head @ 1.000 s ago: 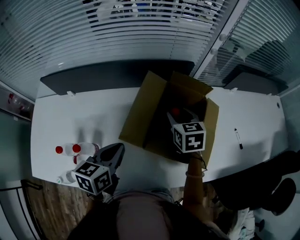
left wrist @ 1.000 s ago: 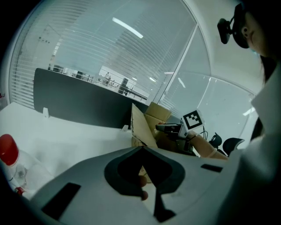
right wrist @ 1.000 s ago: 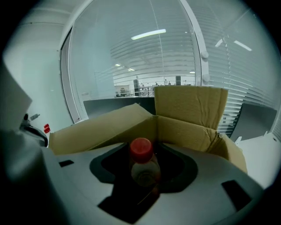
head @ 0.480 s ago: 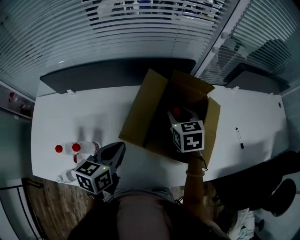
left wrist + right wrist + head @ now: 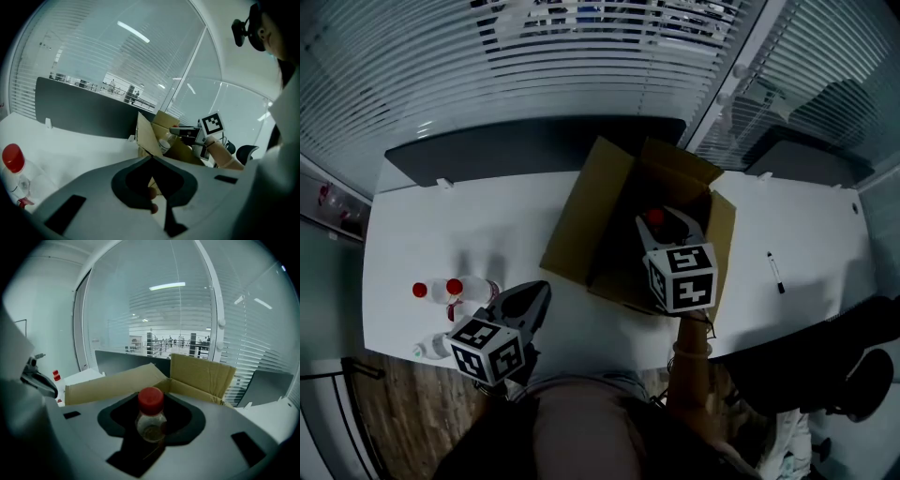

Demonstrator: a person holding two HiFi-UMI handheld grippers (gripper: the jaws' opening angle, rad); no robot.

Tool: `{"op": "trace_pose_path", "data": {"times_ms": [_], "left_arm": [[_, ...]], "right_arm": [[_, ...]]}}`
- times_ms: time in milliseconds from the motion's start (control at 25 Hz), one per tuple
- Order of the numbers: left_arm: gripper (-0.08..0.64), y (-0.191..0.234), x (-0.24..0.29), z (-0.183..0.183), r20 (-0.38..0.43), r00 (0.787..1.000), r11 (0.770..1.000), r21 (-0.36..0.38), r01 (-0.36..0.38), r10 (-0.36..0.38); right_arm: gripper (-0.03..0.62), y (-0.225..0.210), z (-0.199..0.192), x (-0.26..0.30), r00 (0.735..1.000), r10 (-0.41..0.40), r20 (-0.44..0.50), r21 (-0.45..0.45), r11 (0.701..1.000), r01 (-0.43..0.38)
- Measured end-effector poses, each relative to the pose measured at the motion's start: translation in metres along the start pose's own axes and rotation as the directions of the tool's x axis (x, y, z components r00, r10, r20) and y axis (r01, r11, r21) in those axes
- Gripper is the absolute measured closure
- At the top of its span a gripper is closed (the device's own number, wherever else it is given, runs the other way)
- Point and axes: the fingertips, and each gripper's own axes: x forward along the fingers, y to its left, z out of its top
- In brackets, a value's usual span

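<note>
Head view: the right gripper [image 5: 671, 227] holds a red-capped bottle [image 5: 653, 217] upright over the open cardboard box [image 5: 581, 220], probably so that it clears the flaps. The left gripper [image 5: 532, 298] hangs left of the box, just beside other bottles [image 5: 450, 291] on the white table [image 5: 441, 225].

Left gripper view: its jaws are pressed together on nothing, well apart from the box [image 5: 149, 136].

Right gripper view: the jaws are clenched on the bottle [image 5: 150, 420] below its cap, which keeps it steady above the box [image 5: 199, 373].

At 7 o'clock the grey left hand-held gripper [image 5: 536, 294], jaws together, aimed toward 1 o'clock, grey right hand-held gripper [image 5: 667, 225] near centre, jaws clamped on a small clear red-capped bottle [image 5: 151, 417], bare forearm [image 5: 690, 370] trailing to 6 o'clock
</note>
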Motion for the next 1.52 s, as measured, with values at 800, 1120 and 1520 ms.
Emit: {"op": "trace_pose_path", "data": {"times_ms": [800, 1120, 1520], "left_arm": [[0.552, -0.043, -0.031, -0.011, 0.077, 0.997, 1.0, 0.024, 0.013, -0.015], [0.552, -0.059, -0.049, -0.022, 0.125, 0.992, 1.0, 0.002, -0.027, 0.027], [0.552, -0.067, -0.078, -0.054, 0.17, 0.978, 0.992, -0.063, -0.11, 0.119]], "right_arm": [[0.415, 0.05, 0.088, -0.13, 0.95, 0.104, 0.295, -0.158, 0.986, -0.059], [0.414, 0.072, 0.101, -0.172, 0.92, 0.181, 0.349, -0.25, 0.964, -0.095], [0.416, 0.113, 0.098, -0.206, 0.866, 0.337, 0.369, -0.321, 0.921, -0.221]]}}
